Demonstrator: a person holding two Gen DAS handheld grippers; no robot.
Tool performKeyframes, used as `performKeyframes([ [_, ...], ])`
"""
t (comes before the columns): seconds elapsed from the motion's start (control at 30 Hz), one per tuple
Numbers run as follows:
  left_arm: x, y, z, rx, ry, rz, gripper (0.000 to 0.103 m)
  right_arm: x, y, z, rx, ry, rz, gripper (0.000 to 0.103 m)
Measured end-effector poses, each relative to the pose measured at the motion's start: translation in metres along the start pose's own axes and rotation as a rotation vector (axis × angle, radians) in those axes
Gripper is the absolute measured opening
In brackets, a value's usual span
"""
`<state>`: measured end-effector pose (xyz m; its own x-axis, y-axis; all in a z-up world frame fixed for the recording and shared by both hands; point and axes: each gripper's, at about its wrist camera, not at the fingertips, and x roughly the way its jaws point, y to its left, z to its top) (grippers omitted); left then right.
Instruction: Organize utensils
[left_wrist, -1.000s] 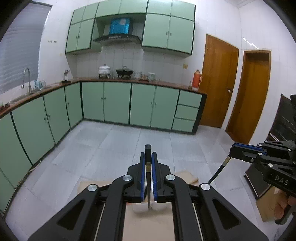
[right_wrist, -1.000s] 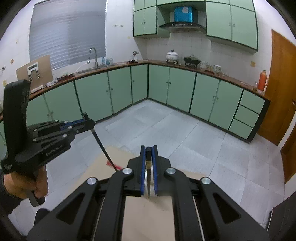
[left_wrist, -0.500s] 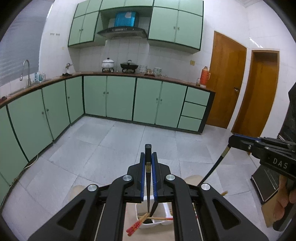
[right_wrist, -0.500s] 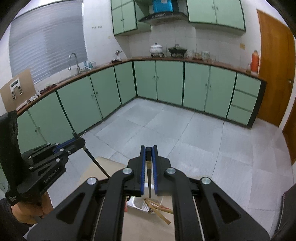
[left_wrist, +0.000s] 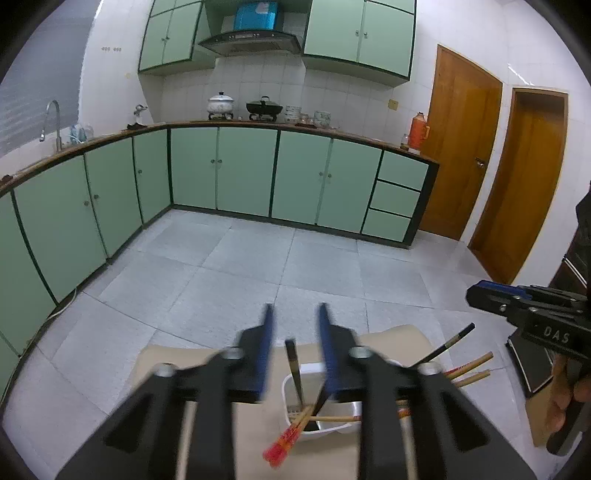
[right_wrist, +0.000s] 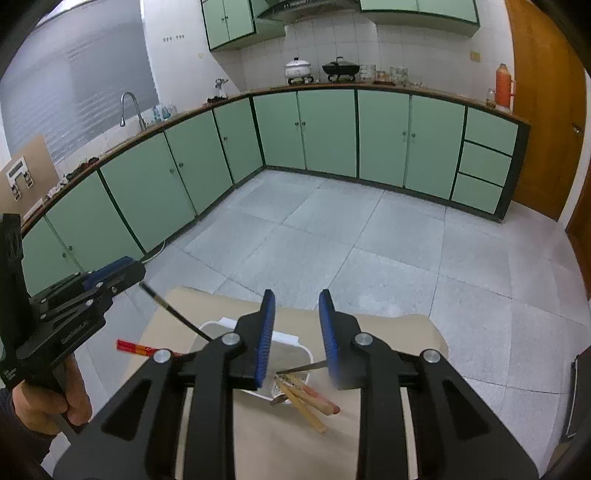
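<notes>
A white utensil holder (left_wrist: 291, 387) (right_wrist: 291, 341) stands on a tan table (left_wrist: 251, 435) (right_wrist: 391, 332), with several wooden and red-tipped chopsticks (left_wrist: 284, 443) (right_wrist: 306, 400) leaning out. My left gripper (left_wrist: 294, 332) is open just above it; a black-handled utensil (left_wrist: 293, 365) drops upright into the holder between the blue pads. My right gripper (right_wrist: 296, 317) is open over the holder too; a thin dark utensil (right_wrist: 301, 367) lies tilted below it. Another black utensil (left_wrist: 448, 343) (right_wrist: 173, 310) leans out of the holder.
Green kitchen cabinets (left_wrist: 243, 173) with a counter, pots and a sink (left_wrist: 51, 122) line the far walls. Two wooden doors (left_wrist: 458, 147) stand at the right. Grey tiled floor (right_wrist: 351, 236) lies beyond the table's far edge.
Both grippers have opened and let go of the utensils they held. Both tilted down, so the holder and chopsticks came into view below them.
</notes>
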<state>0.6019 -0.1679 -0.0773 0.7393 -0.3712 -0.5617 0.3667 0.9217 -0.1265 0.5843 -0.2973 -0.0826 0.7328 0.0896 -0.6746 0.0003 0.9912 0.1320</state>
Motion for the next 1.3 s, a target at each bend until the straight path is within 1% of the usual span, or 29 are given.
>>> performKeyframes([
  [0.03, -0.004, 0.001, 0.0, -0.002, -0.005, 0.0, 0.041, -0.006, -0.002, 0.0, 0.011, -0.014, 0.0, 0.03],
  [0.07, -0.007, 0.001, 0.001, -0.003, -0.007, -0.001, 0.044, -0.011, -0.004, -0.002, 0.018, -0.024, -0.002, 0.036],
  [0.1, -0.012, 0.002, 0.001, -0.005, -0.009, 0.0, 0.05, -0.017, -0.005, -0.004, 0.024, -0.037, -0.007, 0.039],
  [0.13, -0.016, 0.003, 0.001, -0.006, -0.011, 0.003, 0.056, -0.022, -0.006, -0.003, 0.03, -0.047, -0.013, 0.046],
  [0.17, -0.021, 0.003, 0.001, -0.005, -0.012, 0.008, 0.059, -0.026, -0.007, -0.005, 0.036, -0.055, -0.019, 0.053],
  [0.23, -0.032, 0.004, -0.004, 0.003, -0.013, 0.009, 0.066, -0.036, -0.01, -0.01, 0.05, -0.071, -0.025, 0.061],
  [0.3, -0.042, 0.004, -0.009, 0.012, -0.012, 0.018, 0.069, -0.043, -0.01, -0.016, 0.05, -0.08, -0.03, 0.064],
  [0.37, -0.049, 0.005, -0.011, 0.011, -0.005, 0.008, 0.072, -0.051, -0.009, -0.024, 0.055, -0.085, -0.025, 0.067],
  [0.43, -0.057, 0.003, -0.015, 0.015, -0.004, 0.014, 0.079, -0.057, -0.01, -0.031, 0.065, -0.091, -0.021, 0.071],
  [0.47, -0.062, 0.003, -0.018, 0.022, -0.004, 0.017, 0.08, -0.06, -0.01, -0.033, 0.069, -0.093, -0.017, 0.072],
  [0.57, -0.071, 0.002, -0.024, 0.038, -0.002, 0.044, 0.086, -0.07, -0.008, -0.046, 0.071, -0.102, -0.019, 0.075],
  [0.6, -0.074, 0.002, -0.029, 0.037, 0.003, 0.049, 0.09, -0.074, -0.006, -0.052, 0.071, -0.108, -0.025, 0.076],
  [0.63, -0.078, 0.004, -0.035, 0.032, 0.01, 0.053, 0.093, -0.077, -0.004, -0.057, 0.07, -0.113, -0.029, 0.08],
  [0.67, -0.082, 0.005, -0.042, 0.025, 0.015, 0.059, 0.095, -0.081, -0.002, -0.064, 0.071, -0.121, -0.031, 0.084],
  [0.7, -0.084, 0.007, -0.047, 0.025, 0.023, 0.063, 0.097, -0.084, 0.0, -0.07, 0.072, -0.126, -0.034, 0.086],
  [0.77, -0.092, 0.008, -0.066, 0.034, 0.046, 0.068, 0.097, -0.094, 0.007, -0.091, 0.068, -0.142, -0.033, 0.09],
  [0.9, -0.113, 0.008, -0.103, 0.036, 0.075, 0.073, 0.097, -0.11, 0.025, -0.134, 0.047, -0.18, -0.031, 0.095],
  [0.97, -0.128, 0.006, -0.122, 0.041, 0.063, 0.083, 0.097, -0.117, 0.037, -0.161, 0.019, -0.206, -0.077, 0.097],
  [1.03, -0.141, 0.003, -0.135, 0.041, 0.058, 0.096, 0.097, -0.12, 0.051, -0.188, -0.018, -0.206, -0.133, 0.097],
  [1.07, -0.148, 0.002, -0.141, 0.04, 0.054, 0.101, 0.097, -0.121, 0.055, -0.197, -0.021, -0.205, -0.148, 0.097],
  [1.17, -0.179, -0.003, -0.163, 0.04, 0.015, 0.1, 0.097, -0.132, 0.061, -0.227, 0.015, -0.207, -0.169, 0.097],
  [1.27, -0.204, -0.007, -0.185, 0.045, 0.001, 0.109, 0.097, -0.15, 0.066, -0.251, 0.08, -0.206, -0.212, 0.097],
  [1.3, -0.209, -0.008, -0.19, 0.043, -0.003, 0.112, 0.097, -0.157, 0.07, -0.259, 0.083, -0.207, -0.216, 0.097],
])
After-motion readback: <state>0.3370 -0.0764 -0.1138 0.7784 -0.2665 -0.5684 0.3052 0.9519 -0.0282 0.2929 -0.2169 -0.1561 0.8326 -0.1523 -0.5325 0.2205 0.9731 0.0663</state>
